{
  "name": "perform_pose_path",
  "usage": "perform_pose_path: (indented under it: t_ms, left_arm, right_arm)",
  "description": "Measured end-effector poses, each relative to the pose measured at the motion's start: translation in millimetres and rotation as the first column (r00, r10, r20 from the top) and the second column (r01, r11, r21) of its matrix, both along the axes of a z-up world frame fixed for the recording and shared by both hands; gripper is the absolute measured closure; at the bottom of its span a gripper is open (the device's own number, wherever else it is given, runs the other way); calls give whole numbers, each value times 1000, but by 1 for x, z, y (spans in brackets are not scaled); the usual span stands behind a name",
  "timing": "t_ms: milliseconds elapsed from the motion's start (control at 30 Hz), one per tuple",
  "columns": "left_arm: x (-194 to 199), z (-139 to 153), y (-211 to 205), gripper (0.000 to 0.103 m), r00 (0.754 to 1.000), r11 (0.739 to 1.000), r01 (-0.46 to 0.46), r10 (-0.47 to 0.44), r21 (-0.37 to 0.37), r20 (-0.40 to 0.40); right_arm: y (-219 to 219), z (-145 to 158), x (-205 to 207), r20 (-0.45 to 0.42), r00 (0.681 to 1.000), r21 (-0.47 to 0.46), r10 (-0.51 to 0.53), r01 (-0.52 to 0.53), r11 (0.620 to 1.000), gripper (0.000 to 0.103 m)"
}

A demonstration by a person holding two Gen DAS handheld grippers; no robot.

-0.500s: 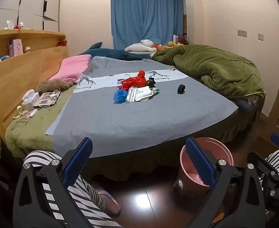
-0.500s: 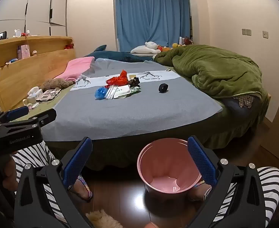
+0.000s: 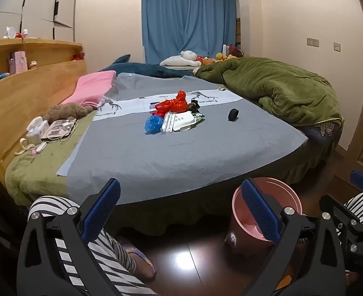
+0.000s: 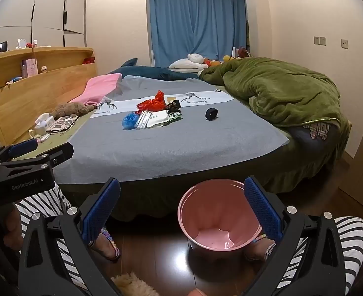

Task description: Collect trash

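Note:
A trash pile lies mid-bed: a red plastic bag [image 3: 172, 104] [image 4: 154, 103], a blue crumpled ball [image 3: 153, 124] [image 4: 129, 120], a white tray [image 3: 184, 121] [image 4: 158, 120] and clear wrappers [image 3: 167, 123]. A black ring [image 3: 233, 114] [image 4: 211, 113] lies apart to the right. A pink bin [image 4: 217, 219] [image 3: 280, 192] stands empty on the floor before the bed. My left gripper [image 3: 180, 212] is open and empty below the bed edge. My right gripper [image 4: 180, 212] is open and empty, over the bin's near side.
The grey sheet [image 4: 156, 148] covers the bed. A green duvet [image 4: 280, 91] is heaped at the right. A pink pillow [image 3: 92, 88], a plush toy and chargers [image 3: 55, 129] lie by the wooden headboard [image 3: 21, 98]. My striped legs and sandalled feet [image 4: 107, 244] flank the bin.
Both grippers have shifted only slightly; the scene stands much the same, and both stay open.

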State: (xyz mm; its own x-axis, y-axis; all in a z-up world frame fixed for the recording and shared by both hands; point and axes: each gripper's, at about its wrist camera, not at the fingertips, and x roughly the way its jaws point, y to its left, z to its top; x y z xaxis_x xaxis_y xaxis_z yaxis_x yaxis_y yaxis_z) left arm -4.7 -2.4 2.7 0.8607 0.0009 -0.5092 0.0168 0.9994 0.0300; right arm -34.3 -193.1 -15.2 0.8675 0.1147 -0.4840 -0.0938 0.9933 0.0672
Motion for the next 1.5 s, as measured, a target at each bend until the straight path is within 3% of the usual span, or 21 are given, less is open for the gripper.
perform_pose_path:
  t_ms: [1500]
  left_arm:
    - [3,-4,-1,7,1000,1000,14,-14,7,-6]
  right_arm:
    - [-3,0,-2,-4,1000,9,-7,7,1000,5]
